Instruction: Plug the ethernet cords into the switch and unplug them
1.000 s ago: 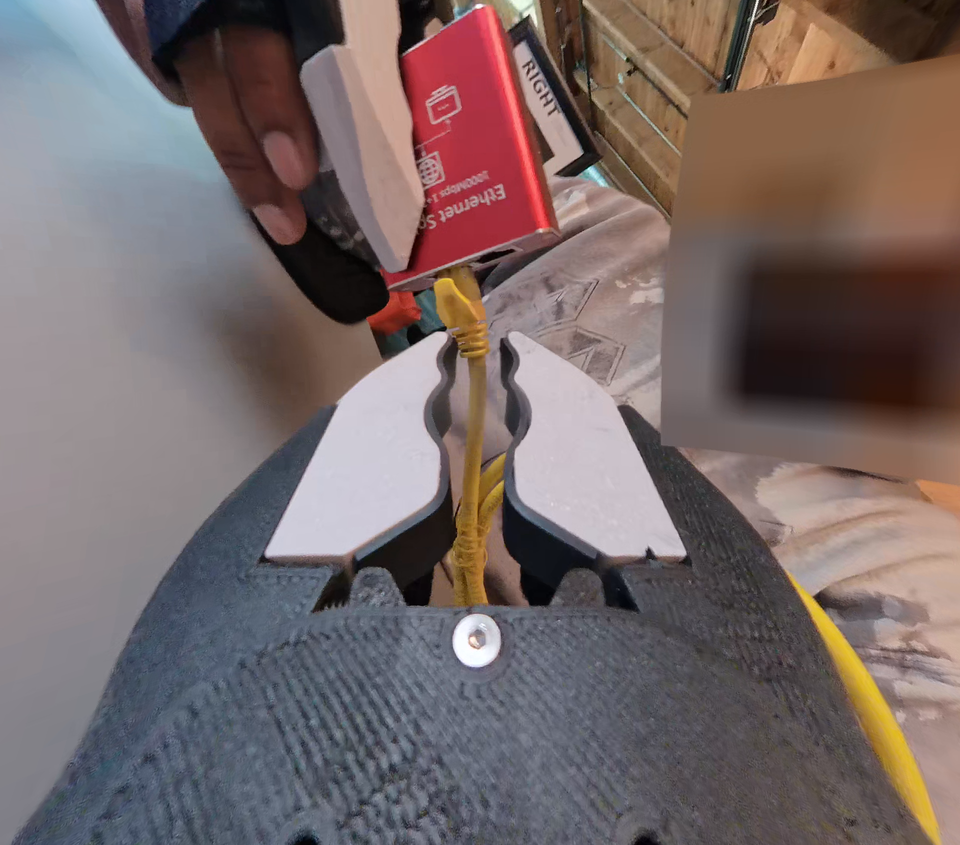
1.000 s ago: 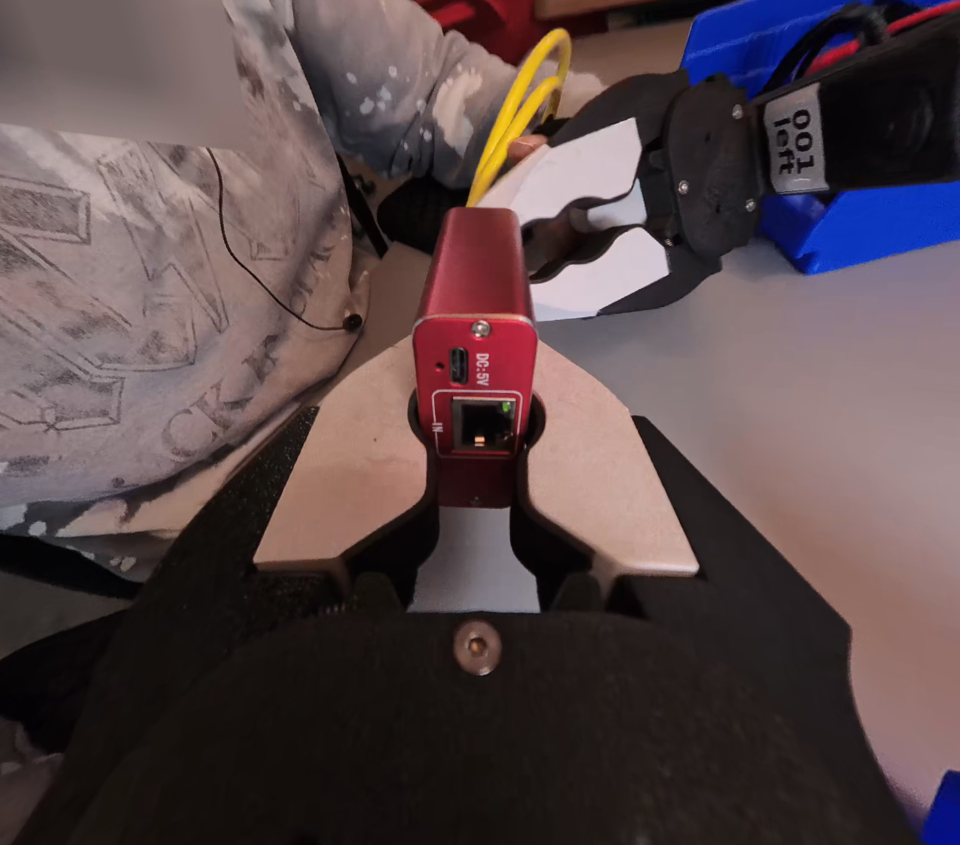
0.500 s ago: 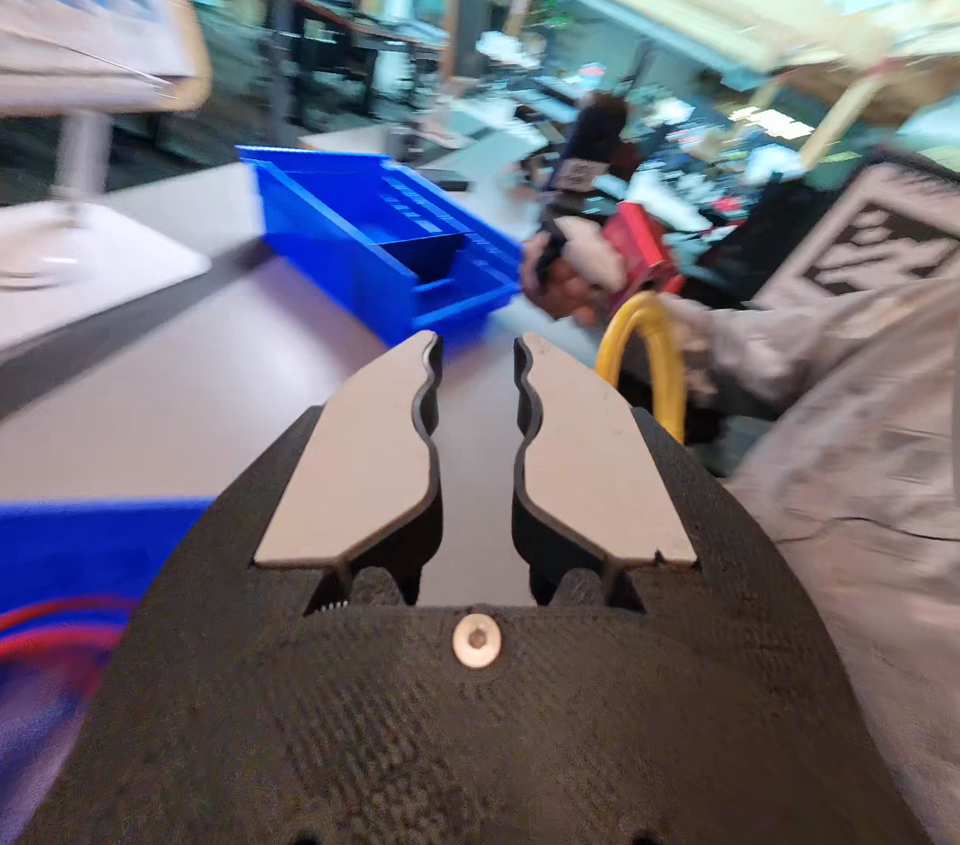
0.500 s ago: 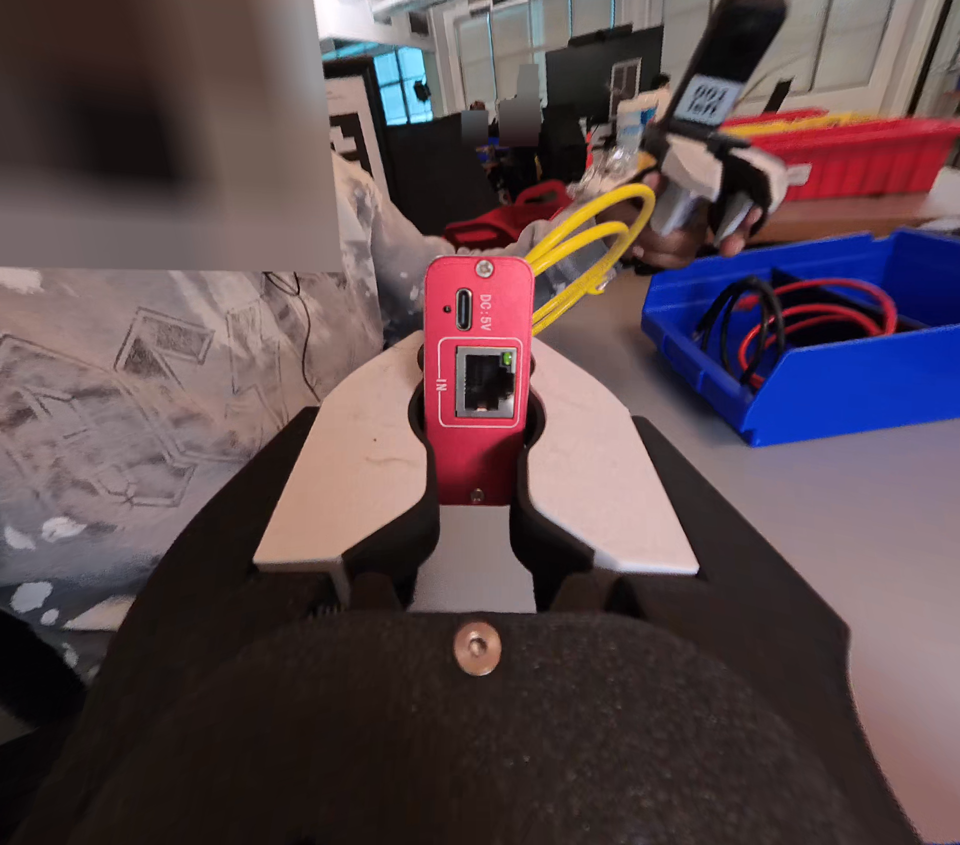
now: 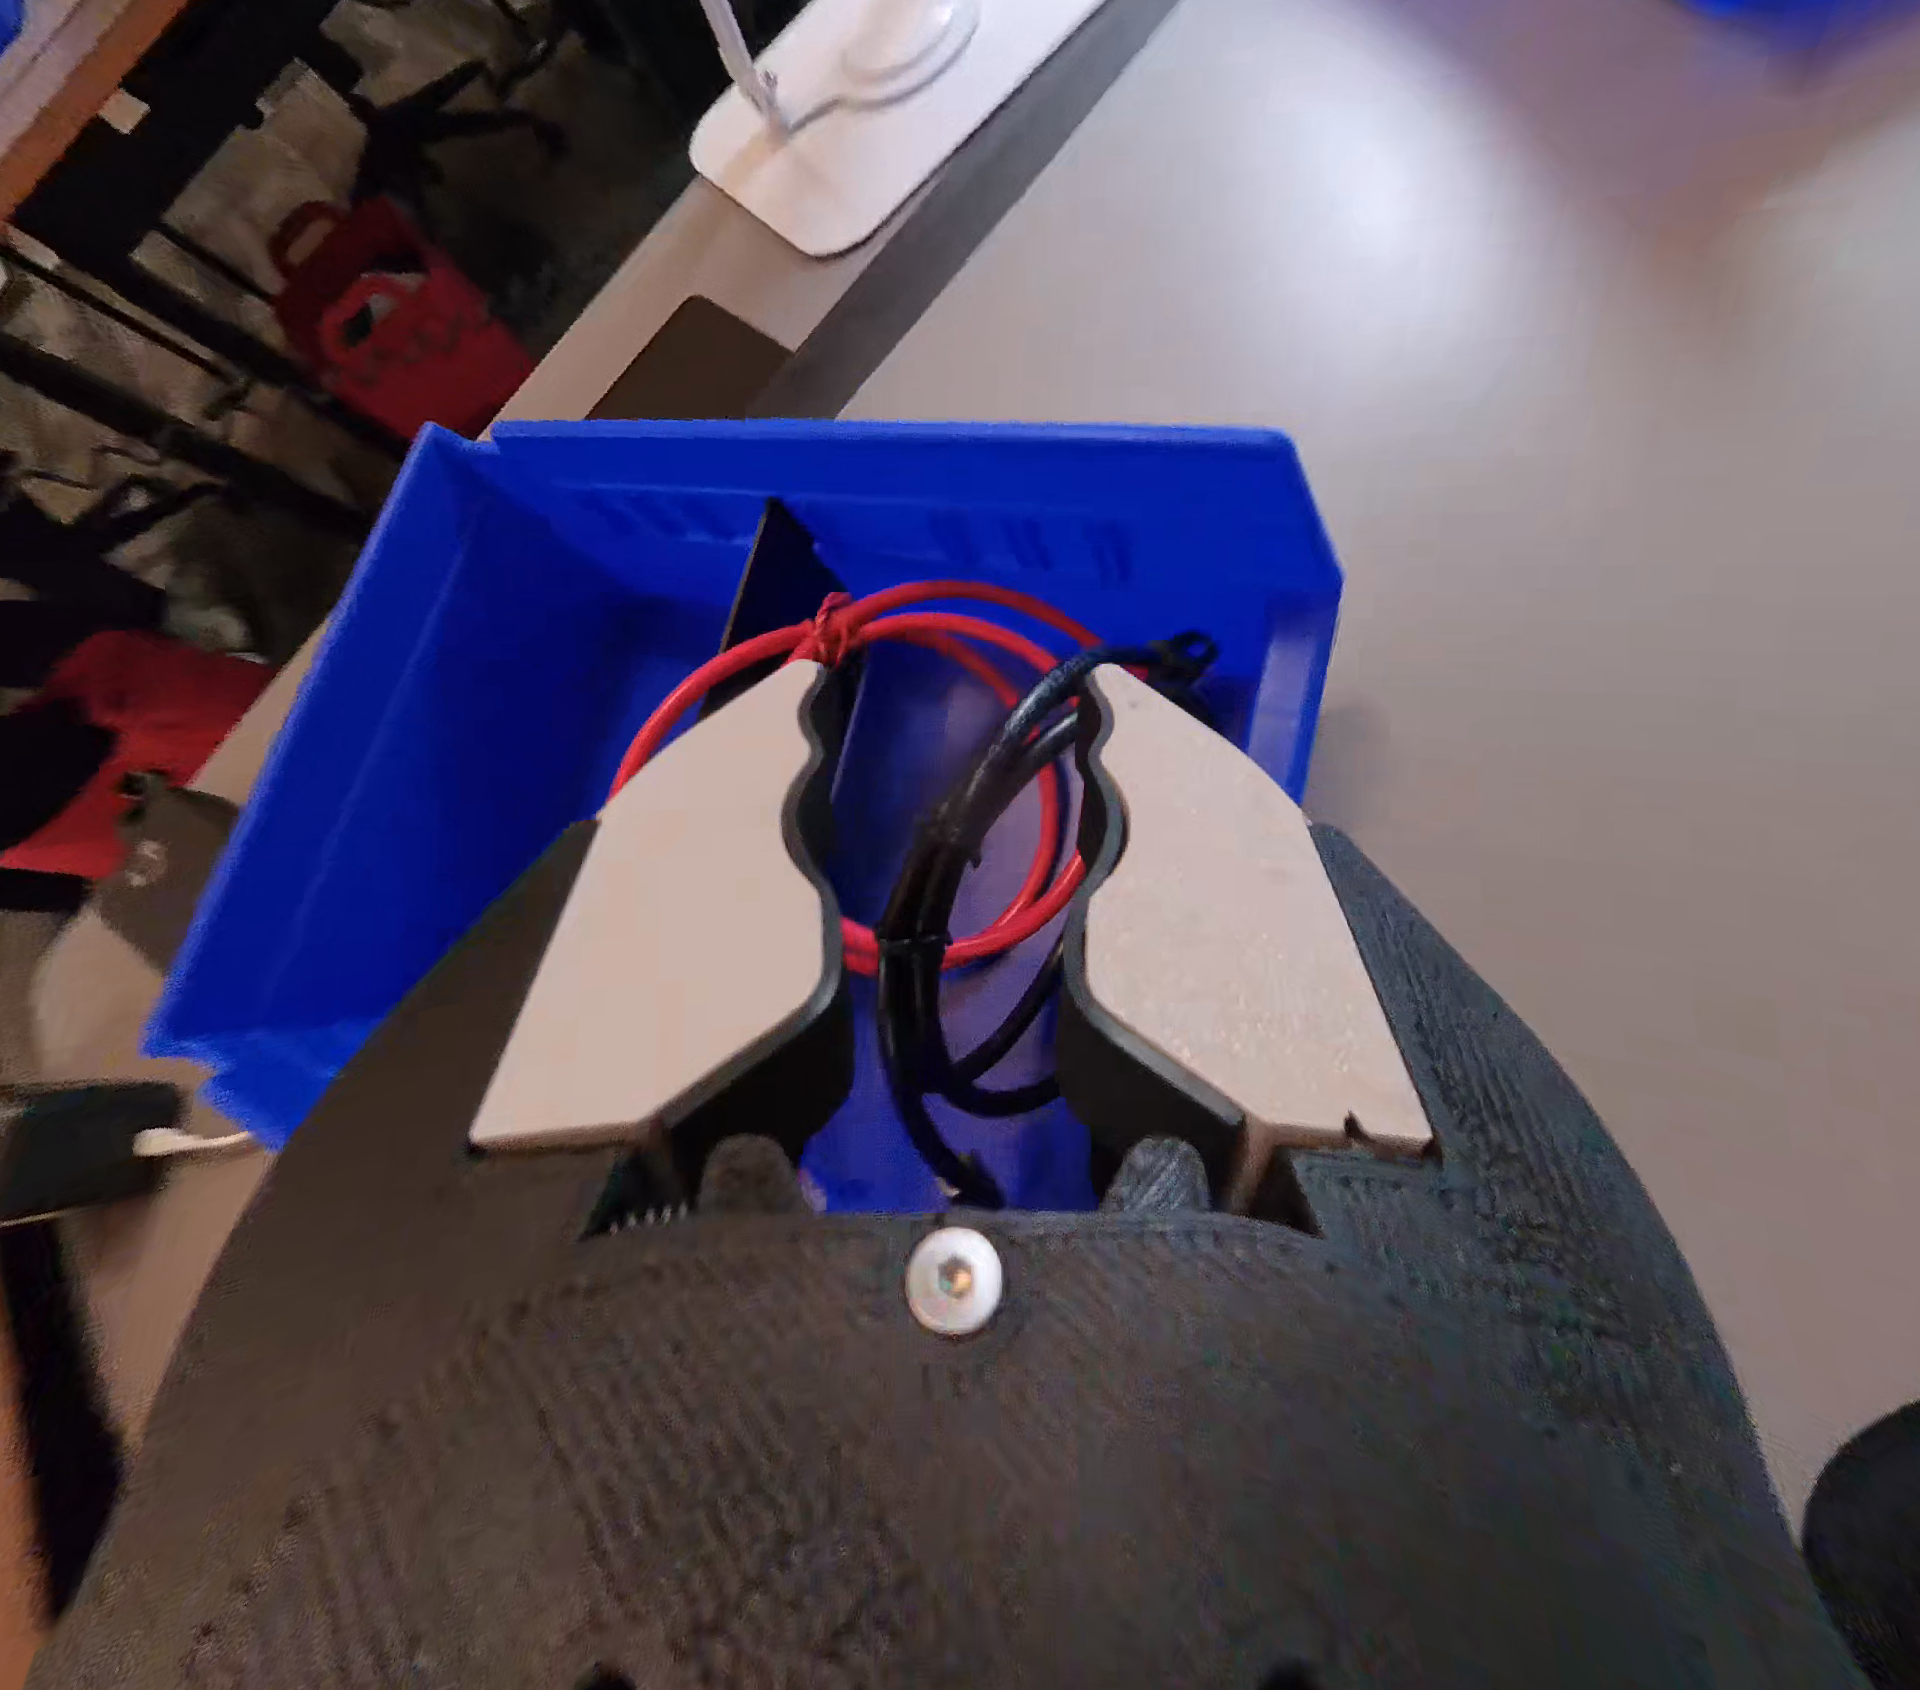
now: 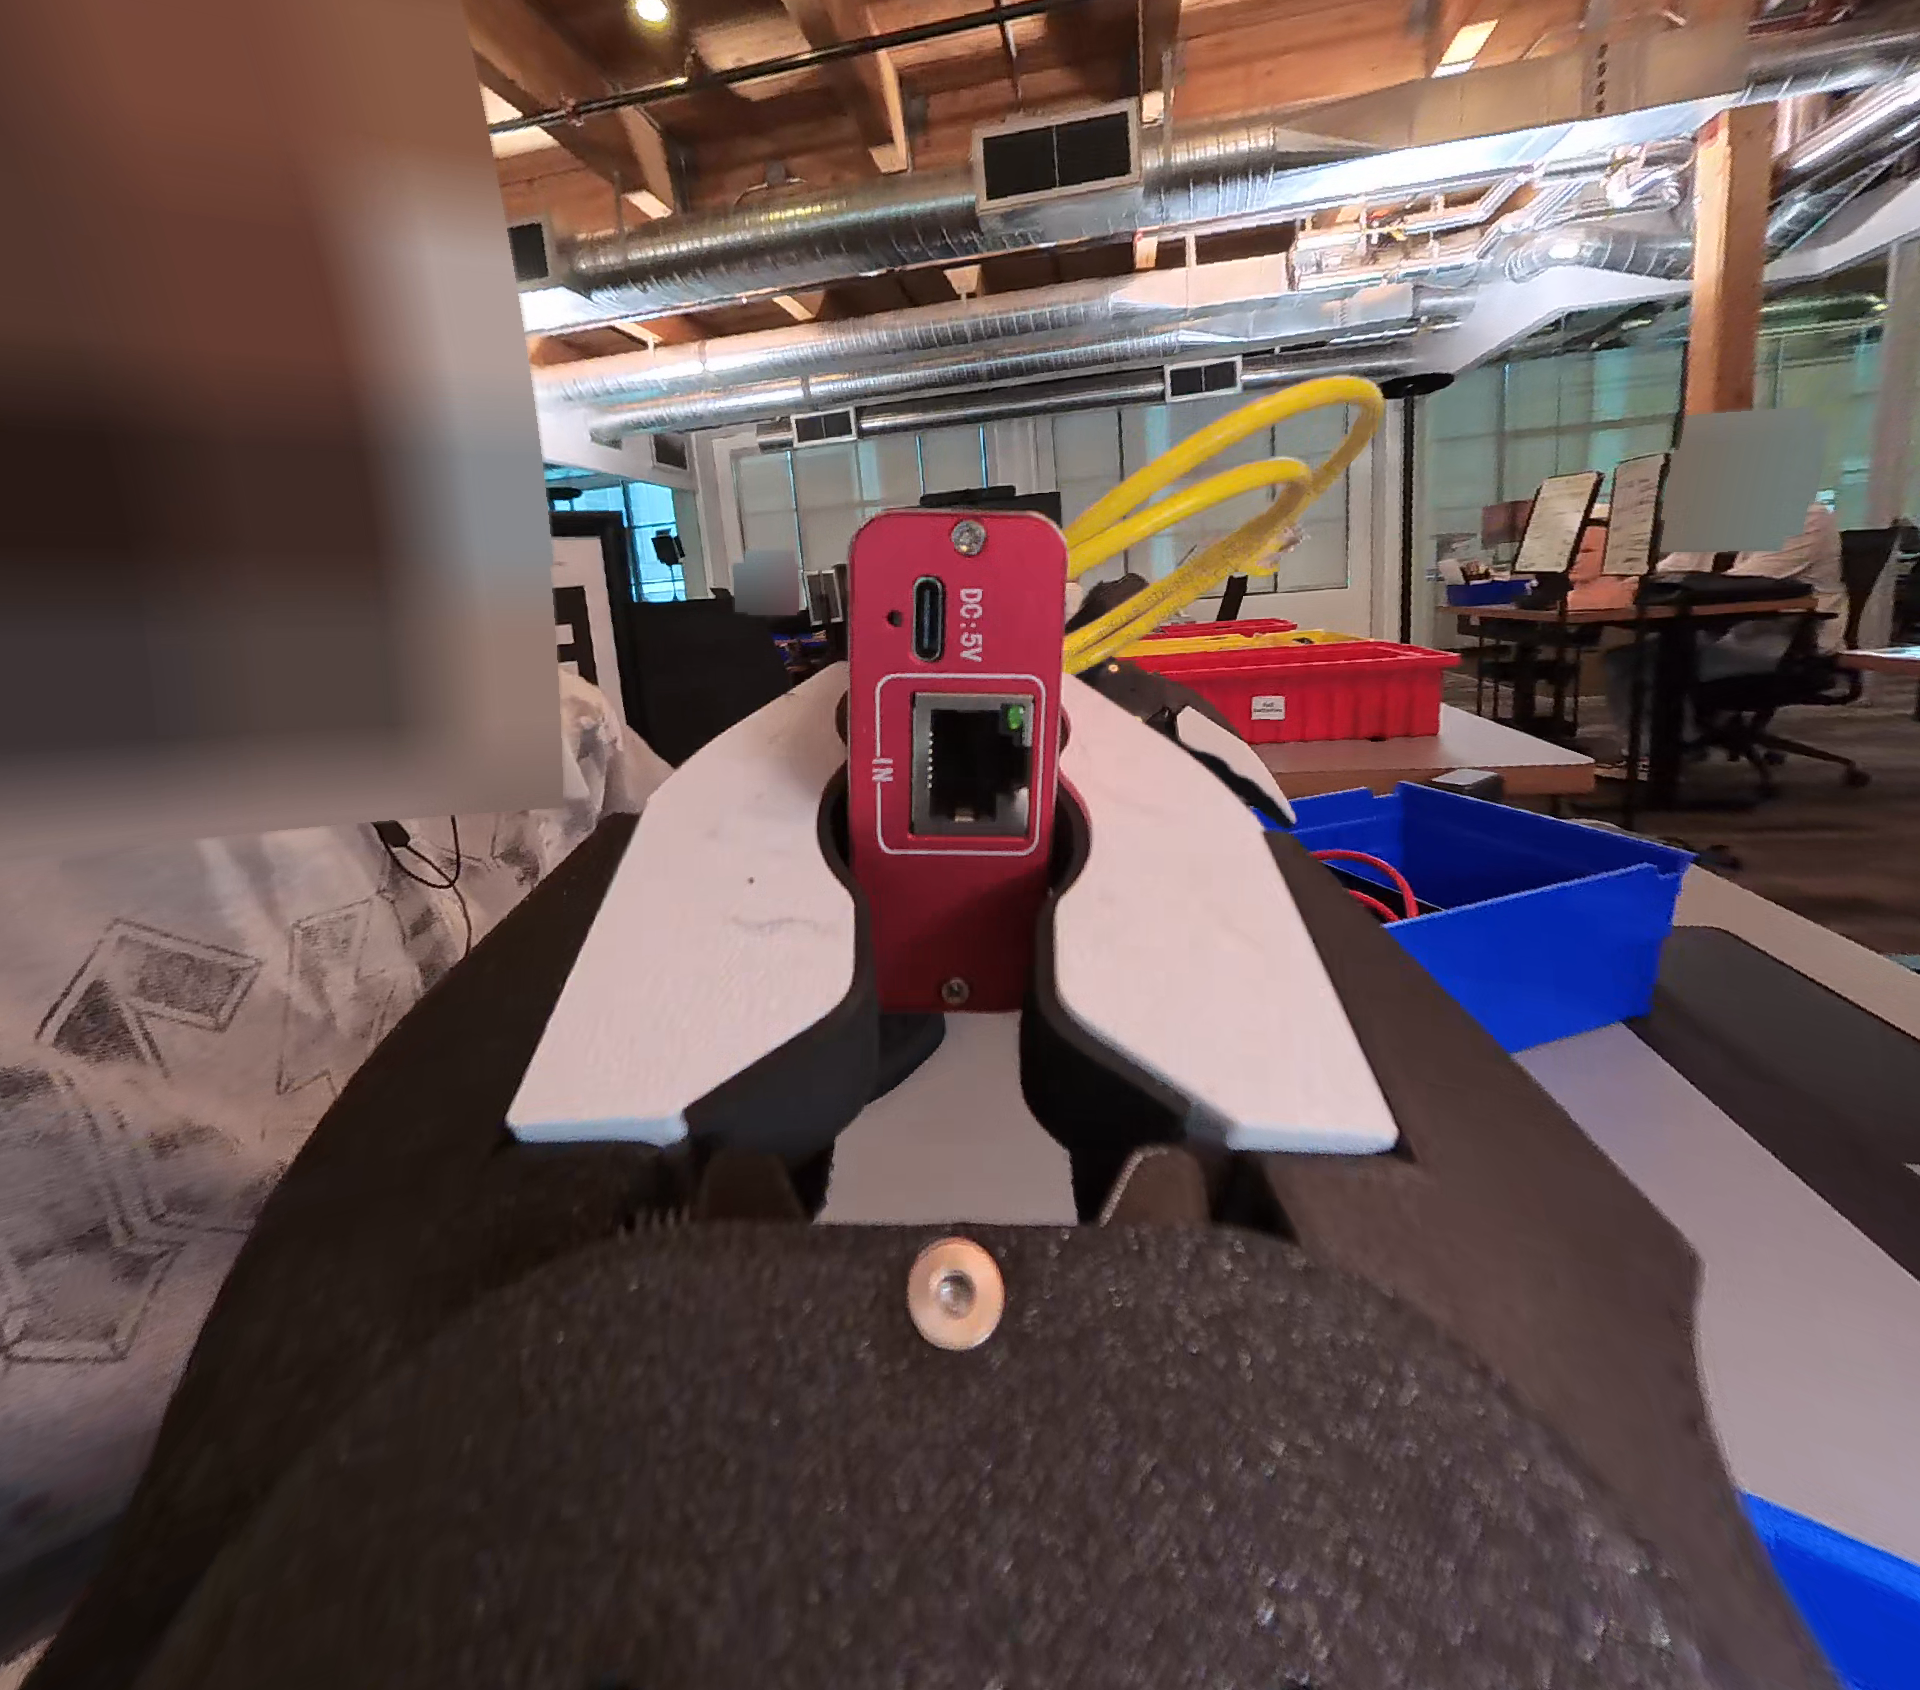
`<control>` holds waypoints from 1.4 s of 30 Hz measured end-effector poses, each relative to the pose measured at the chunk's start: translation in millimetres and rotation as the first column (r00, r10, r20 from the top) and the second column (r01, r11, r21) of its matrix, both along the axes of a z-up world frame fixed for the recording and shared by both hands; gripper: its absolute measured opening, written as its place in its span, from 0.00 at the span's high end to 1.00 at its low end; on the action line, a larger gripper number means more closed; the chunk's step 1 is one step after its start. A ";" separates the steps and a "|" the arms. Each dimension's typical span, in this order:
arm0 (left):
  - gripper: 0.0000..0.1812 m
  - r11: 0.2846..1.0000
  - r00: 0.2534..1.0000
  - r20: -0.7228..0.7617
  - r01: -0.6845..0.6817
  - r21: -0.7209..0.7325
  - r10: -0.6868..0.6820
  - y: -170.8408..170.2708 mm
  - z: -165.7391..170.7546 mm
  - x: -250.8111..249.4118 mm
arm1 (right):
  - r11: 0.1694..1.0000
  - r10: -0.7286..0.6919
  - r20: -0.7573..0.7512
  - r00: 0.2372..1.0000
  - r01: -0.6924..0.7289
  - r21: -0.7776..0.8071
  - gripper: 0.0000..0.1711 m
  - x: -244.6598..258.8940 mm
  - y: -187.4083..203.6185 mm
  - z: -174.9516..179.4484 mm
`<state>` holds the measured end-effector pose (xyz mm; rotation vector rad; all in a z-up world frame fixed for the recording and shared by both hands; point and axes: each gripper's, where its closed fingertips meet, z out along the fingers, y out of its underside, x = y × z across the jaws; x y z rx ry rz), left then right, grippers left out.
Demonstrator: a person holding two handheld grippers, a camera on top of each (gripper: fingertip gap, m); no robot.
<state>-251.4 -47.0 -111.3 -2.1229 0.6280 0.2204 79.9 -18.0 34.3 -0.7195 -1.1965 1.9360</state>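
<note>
Over the blue bin (image 5: 416, 757) | left hand-held gripper (image 5: 951, 684) spread above red cord (image 5: 935, 617) and black cord (image 5: 925, 902) | right hand-held gripper (image 6: 951, 705) pinching upright red switch (image 6: 956, 757) | yellow cord (image 6: 1226, 497) behind it.

The left gripper (image 5: 951, 684) hangs over a bin (image 5: 436, 767), and its two fingers stand apart. In the bin, right under the gap, lie two bundled cords (image 5: 940, 871); one crosses over the other. The bin sits on a table (image 5: 1558, 497). A flat stand base (image 5: 925, 71) rests on the table's far edge, beyond the bin.

The switch (image 6: 956, 767) stands up between the fingers of the right gripper (image 6: 951, 799), held on both sides. Behind it and to the right, looped cord (image 6: 1226, 497) sticks up. Lower on the right sits a bin (image 6: 1538, 934) on the table.
</note>
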 end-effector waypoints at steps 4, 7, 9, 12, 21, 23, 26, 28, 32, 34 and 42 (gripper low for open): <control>0.73 0.989 0.975 -0.220 -0.003 -0.148 -0.030 0.2 -21.7 -8.9 | 1.000 -0.012 0.010 1.000 0.012 0.003 0.83 1.0 3.0 -1.6; 0.82 0.982 0.920 -0.387 -0.019 -0.189 -0.057 1.4 -28.8 -22.4 | 1.000 -0.017 0.011 1.000 0.017 0.008 0.83 1.5 3.0 -1.0; 0.86 0.983 0.913 -0.406 -0.033 -0.182 -0.044 3.3 -22.9 -28.3 | 1.000 -0.022 0.009 1.000 0.022 0.010 0.83 2.5 3.4 0.2; 0.91 0.993 0.925 -0.380 -0.062 -0.103 0.018 6.4 5.5 -36.7 | 0.999 -0.031 0.002 1.000 0.031 0.011 0.83 4.8 4.6 2.7; 0.93 1.000 1.000 0.017 -0.011 0.017 0.011 -6.1 70.1 -11.7 | 0.999 -0.040 -0.025 0.999 0.040 -0.001 0.83 10.5 7.4 9.0; 0.94 0.997 0.967 0.244 0.071 -0.003 -0.068 -12.9 69.0 19.1 | 0.999 -0.034 -0.031 0.999 0.034 -0.003 0.83 12.3 7.4 9.7; 0.94 0.974 0.819 0.550 0.224 -0.040 -0.165 -23.6 46.8 77.0 | 1.000 -0.028 -0.031 0.999 0.028 -0.008 0.84 12.7 8.1 8.3; 0.93 0.956 0.724 0.672 0.280 -0.085 -0.153 -28.1 17.4 109.7 | 1.000 -0.024 -0.024 0.999 0.023 -0.007 0.83 11.4 7.9 5.9; 0.93 0.931 0.675 0.732 0.323 -0.173 -0.098 -34.0 -44.0 154.5 | 1.000 -0.023 -0.002 1.000 0.023 -0.004 0.83 7.8 7.6 0.5; 0.93 0.915 0.711 0.699 0.327 -0.236 -0.074 -38.5 -72.4 167.1 | 1.000 -0.013 0.004 1.000 0.013 -0.005 0.83 6.9 7.0 -1.7; 0.88 0.935 0.828 0.533 0.310 -0.171 -0.177 -33.0 -69.4 169.8 | 0.999 0.036 0.022 0.999 -0.035 -0.017 0.83 4.0 6.2 -10.5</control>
